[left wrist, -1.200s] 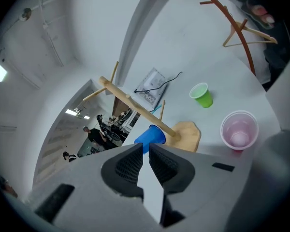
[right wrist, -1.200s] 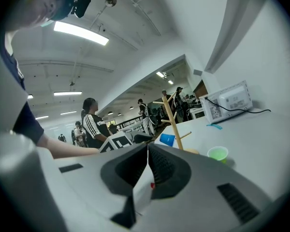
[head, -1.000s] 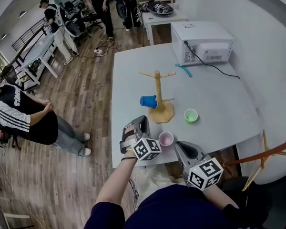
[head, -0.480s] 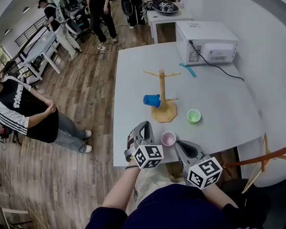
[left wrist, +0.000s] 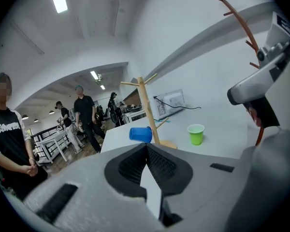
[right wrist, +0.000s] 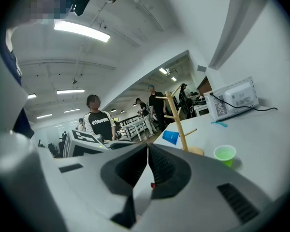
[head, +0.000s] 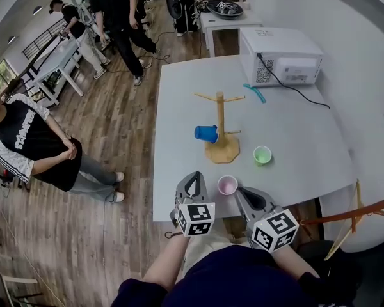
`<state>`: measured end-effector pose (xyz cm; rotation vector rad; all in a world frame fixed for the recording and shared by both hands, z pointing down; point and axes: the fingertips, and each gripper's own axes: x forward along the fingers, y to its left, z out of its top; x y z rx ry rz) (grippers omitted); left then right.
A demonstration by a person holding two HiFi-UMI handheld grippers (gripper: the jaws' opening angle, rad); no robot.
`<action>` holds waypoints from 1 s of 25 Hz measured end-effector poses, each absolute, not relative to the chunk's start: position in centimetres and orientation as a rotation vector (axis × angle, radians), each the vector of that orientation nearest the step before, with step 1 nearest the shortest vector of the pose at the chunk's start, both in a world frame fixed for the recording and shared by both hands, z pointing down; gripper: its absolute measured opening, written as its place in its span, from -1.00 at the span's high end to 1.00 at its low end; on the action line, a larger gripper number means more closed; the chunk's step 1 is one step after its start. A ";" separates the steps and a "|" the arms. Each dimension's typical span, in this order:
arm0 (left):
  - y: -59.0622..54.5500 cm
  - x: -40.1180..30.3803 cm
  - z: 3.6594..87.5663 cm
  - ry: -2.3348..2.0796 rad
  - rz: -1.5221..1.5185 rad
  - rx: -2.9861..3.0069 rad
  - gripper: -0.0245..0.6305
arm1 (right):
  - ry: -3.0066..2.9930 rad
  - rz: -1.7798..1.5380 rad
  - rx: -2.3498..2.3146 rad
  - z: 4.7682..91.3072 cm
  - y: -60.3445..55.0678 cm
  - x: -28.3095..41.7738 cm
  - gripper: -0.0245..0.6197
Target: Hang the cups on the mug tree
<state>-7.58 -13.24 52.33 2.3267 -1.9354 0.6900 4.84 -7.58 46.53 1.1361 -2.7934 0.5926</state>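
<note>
In the head view, the blue cup (head: pixel 206 133) is hanging left of the mug tree (head: pixel 221 123); how it is sitting on its peg is too small to tell. In the left gripper view, the body of the left tool (left wrist: pixel 146 145) is covering most of the tree's base (left wrist: pixel 169 143) and hiding the pink cup (head: pixel 227 184) in front of it. Right of the tree, a red-brown branching stand (head: pixel 365 206) is running off the picture's edge.
</note>
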 end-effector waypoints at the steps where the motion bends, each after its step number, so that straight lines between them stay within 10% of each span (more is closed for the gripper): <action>1: -13.0 -7.7 52.4 -1.930 0.668 2.319 0.86 | -2.793 0.592 1.133 46.6 -7.6 4.8 0.83; 25: -10.7 -8.1 52.2 -1.861 0.398 2.289 0.86 | -2.787 0.597 1.125 47.2 -7.6 4.6 0.83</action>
